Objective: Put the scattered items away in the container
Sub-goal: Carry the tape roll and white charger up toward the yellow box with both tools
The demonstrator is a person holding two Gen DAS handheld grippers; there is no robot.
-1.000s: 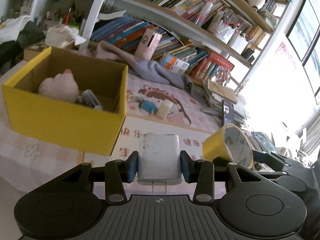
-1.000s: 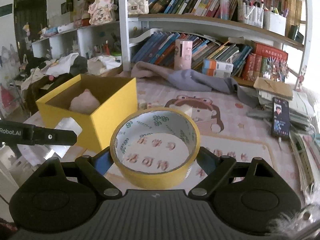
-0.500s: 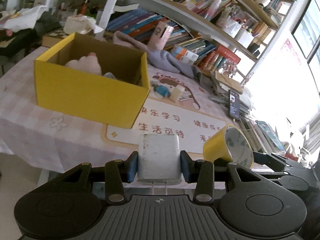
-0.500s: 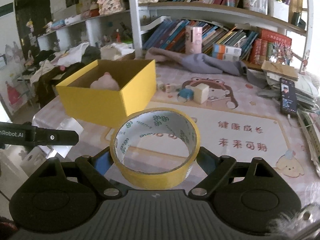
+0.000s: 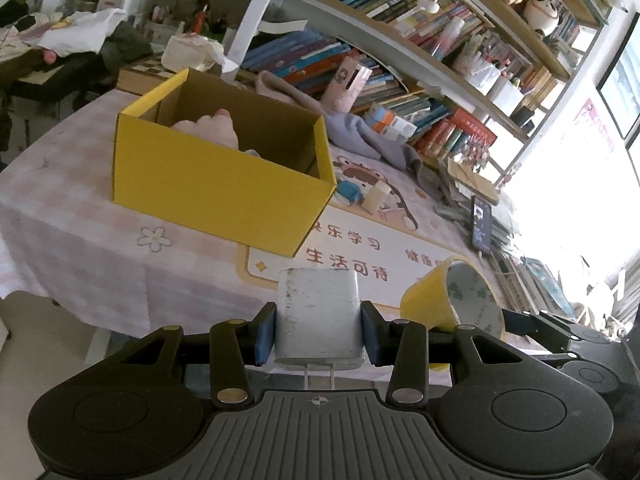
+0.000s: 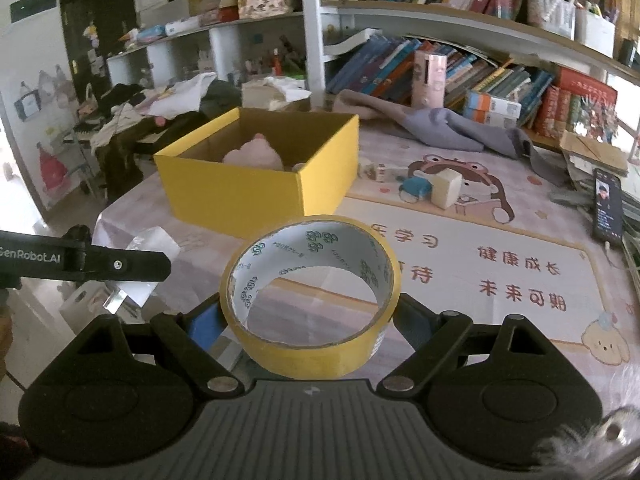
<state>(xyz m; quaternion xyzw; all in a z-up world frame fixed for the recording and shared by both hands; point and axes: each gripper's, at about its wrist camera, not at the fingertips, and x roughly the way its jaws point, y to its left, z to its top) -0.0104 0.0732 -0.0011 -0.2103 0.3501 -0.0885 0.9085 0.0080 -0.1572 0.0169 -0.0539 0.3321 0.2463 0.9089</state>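
Both claws have drawn back from the yellow box (image 5: 224,184).

The box (image 6: 256,184) stood on the worktop (image 6: 460,280), a plush (image 6: 256,154) inside; a block (image 6: 446,190) lay to its right, shelves (image 6: 460,28) behind, a phone (image 6: 608,208) far right.

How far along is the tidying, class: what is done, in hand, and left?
Done: a pink plush toy already lies in the yellow box. In hand: the left gripper clamps a white charger; the right gripper clamps a yellow tape roll. Left: a blue item and cream block on the mat.
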